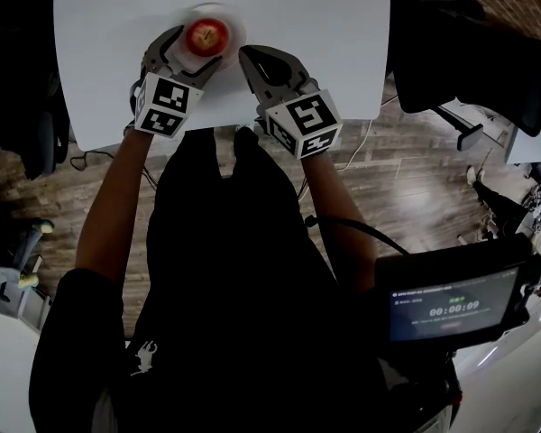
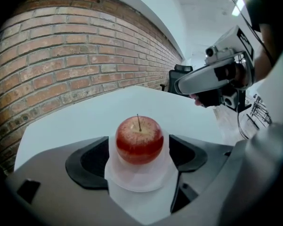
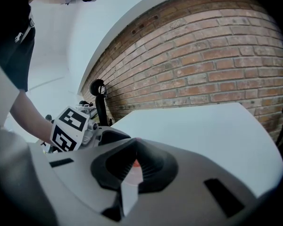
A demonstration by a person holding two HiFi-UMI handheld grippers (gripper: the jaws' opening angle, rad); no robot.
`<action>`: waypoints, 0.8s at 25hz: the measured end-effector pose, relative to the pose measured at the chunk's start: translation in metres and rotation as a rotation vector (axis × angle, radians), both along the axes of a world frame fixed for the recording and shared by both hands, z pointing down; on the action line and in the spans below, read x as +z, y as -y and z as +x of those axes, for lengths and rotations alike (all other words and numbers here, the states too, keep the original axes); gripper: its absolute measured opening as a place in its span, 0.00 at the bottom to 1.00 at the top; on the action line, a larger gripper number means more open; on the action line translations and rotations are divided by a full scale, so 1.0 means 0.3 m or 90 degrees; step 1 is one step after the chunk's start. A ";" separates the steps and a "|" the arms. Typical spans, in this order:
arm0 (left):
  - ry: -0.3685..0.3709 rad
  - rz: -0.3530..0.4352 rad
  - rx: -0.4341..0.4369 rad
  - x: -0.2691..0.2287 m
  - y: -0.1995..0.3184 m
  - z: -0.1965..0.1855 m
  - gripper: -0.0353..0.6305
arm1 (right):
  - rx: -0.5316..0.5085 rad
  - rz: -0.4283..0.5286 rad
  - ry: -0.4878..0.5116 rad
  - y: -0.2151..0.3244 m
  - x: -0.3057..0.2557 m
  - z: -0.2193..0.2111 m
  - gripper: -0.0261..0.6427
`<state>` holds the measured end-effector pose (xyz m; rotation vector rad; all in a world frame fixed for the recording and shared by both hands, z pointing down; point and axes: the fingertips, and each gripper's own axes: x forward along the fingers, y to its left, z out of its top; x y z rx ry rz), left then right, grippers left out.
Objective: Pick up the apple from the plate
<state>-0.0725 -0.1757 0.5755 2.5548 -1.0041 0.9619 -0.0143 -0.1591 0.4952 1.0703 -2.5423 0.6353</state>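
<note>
Two tools over near edge of desk (image 1: 329,34). My left tool (image 1: 185,52): jaws apart, straddling apple (image 1: 206,35), one pad each side, not pressing as far as I can judge; set for squeeze. My right tool (image 1: 251,59): jaws together, empty, parked just beside plate (image 1: 237,18), likely to leave grasp path free. Apple upright, stem up, centred on small white plate. Beyond: bare desk to far edge, brick wall (image 2: 61,55) past it. Straight-up lift looks unobstructed; only right tool crowds one side.

Glossy smooth apple (image 2: 139,140); matt white table (image 1: 334,34); rough brick wall (image 2: 66,65)
</note>
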 end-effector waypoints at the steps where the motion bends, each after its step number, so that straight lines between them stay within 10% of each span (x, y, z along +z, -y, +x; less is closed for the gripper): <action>1: 0.003 0.000 0.002 0.003 -0.002 0.002 0.64 | 0.000 0.000 0.000 -0.001 0.000 0.001 0.05; 20: 0.004 0.007 0.003 0.037 0.039 0.028 0.66 | 0.019 -0.007 -0.007 -0.001 0.007 0.029 0.05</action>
